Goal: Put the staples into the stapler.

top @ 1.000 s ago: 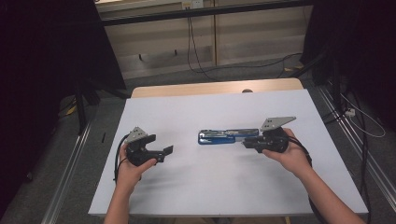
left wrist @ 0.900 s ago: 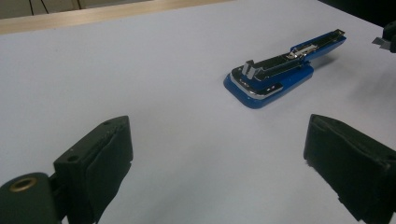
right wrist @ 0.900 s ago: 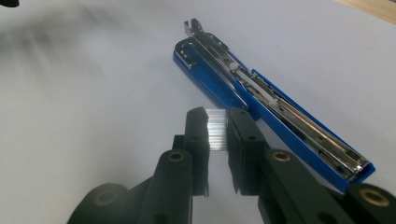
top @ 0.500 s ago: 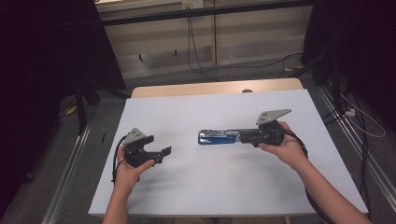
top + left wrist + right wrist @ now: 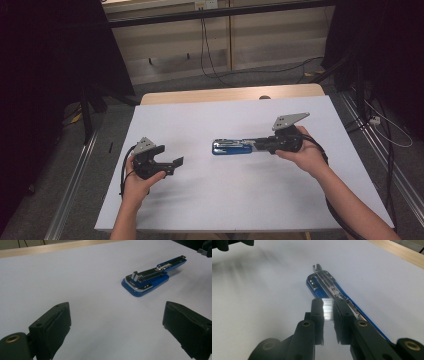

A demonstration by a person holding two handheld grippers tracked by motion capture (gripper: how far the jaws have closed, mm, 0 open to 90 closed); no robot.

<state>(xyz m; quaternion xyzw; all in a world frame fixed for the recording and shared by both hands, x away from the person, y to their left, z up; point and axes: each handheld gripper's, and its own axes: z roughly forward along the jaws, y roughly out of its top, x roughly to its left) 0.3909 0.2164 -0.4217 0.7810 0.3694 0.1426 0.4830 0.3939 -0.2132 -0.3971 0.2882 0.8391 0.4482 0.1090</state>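
Note:
A blue stapler (image 5: 229, 146) lies opened out flat on the white table (image 5: 225, 200), its metal staple channel facing up (image 5: 322, 281); the left gripper view has it to the upper right (image 5: 147, 280). My right gripper (image 5: 260, 145) hangs just over the stapler's right half, shut on a short silver strip of staples (image 5: 328, 312) pinched between its pads (image 5: 317, 307). My left gripper (image 5: 172, 166) rests on the left of the table, well apart from the stapler. Its jaws stand wide open with nothing between them (image 5: 117, 322).
A strip of wooden tabletop (image 5: 230, 94) shows beyond the white sheet's far edge. Metal rails (image 5: 75, 185) run along both sides of the table, and cables (image 5: 385, 125) lie on the floor to the right and behind.
My right gripper has shifted slightly left and farther along the stapler, still holding the staple strip. The left gripper and the stapler have stayed put.

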